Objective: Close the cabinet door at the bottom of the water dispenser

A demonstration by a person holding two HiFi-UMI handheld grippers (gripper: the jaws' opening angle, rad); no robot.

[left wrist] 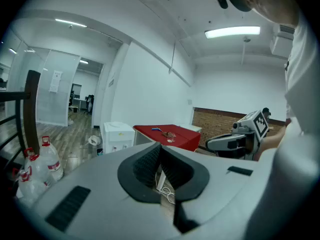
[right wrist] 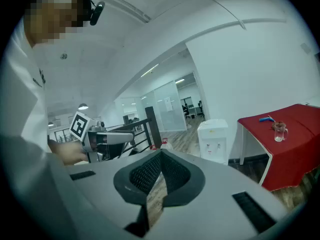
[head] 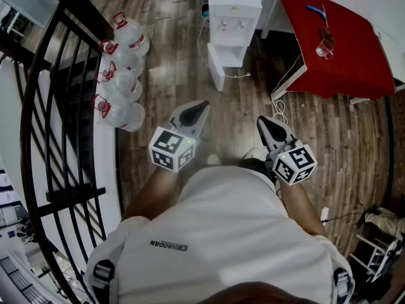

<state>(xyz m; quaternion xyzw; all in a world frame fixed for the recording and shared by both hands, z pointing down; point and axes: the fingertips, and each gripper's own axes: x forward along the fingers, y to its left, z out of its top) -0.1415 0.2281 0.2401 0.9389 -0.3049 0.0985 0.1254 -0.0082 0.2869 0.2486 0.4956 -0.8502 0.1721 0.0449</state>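
Pointing slightly downward, left gripper [head: 201, 108] and right gripper [head: 264, 121] are closed and empty

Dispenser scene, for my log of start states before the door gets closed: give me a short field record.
dispenser: white, on the wood floor beside the red table
cabinet door: open, swung out at the bottom
left gripper: shut, empty, well short of the dispenser
right gripper: shut, empty, well short of the dispenser
bottles: four, along the railing
glass: on the table
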